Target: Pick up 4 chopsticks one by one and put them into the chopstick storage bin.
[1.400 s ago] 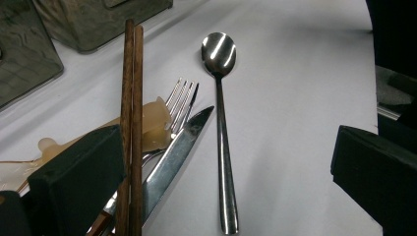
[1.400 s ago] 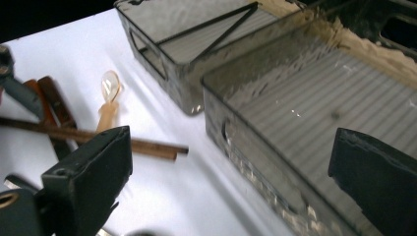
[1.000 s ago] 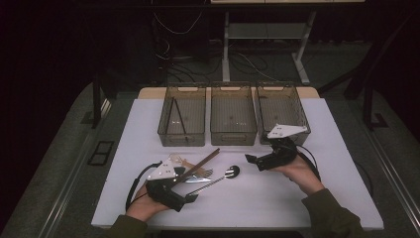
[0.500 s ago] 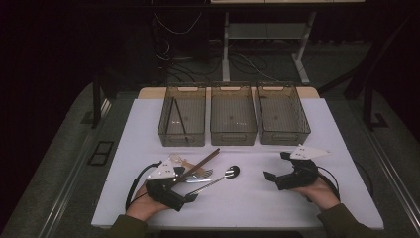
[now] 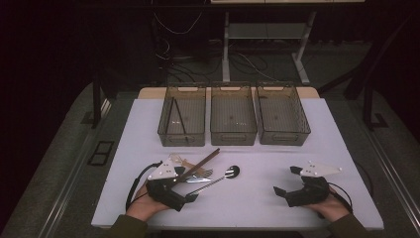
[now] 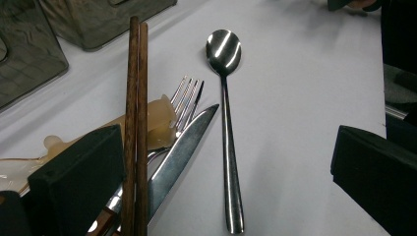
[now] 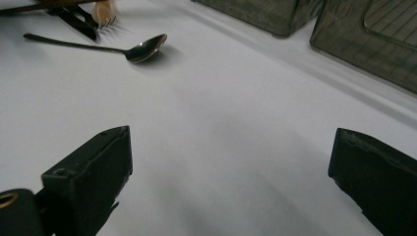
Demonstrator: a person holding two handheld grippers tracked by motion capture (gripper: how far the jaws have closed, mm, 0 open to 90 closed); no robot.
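Counter (image 5: 277,208): white sheet over a table, dark room around it, cables and a metal frame on the floor behind. Grey floor either side.

Three smoky clear bins in a row at the far edge: left bin (image 5: 182,115) already has a pair of dark sticks leaning inside, middle bin (image 5: 233,114) and right bin (image 5: 281,113) look empty or close to it. Reads as a sort-by-type setup, one bin per cutlery kind.

Left tool (image 5: 184,191) sits at the near-left, jaws wide apart, holding nothing. It's pointed straight at the cutlery pile, so likely lining up a pick. Right tool (image 5: 287,181) at the near-right, jaws also spread, nothing between them, bare counter ahead; parked well clear of the pile, probably to stay out of the way.

Pile just ahead of the left tool: wooden chopsticks (image 6: 136,123) lie side by side across the top, running over the inner edge of the left jaw. Under them a knife (image 6: 179,157) and a fork (image 6: 189,98), overlapping, plus a translucent amber plastic piece (image 6: 157,123), can't tell what it is. Spoon (image 6: 227,128) lies apart on the right of the pile, bowl away from the tool, between the jaws in the left gripper view. It's the easiest grab: isolated, nothing stacked on it.
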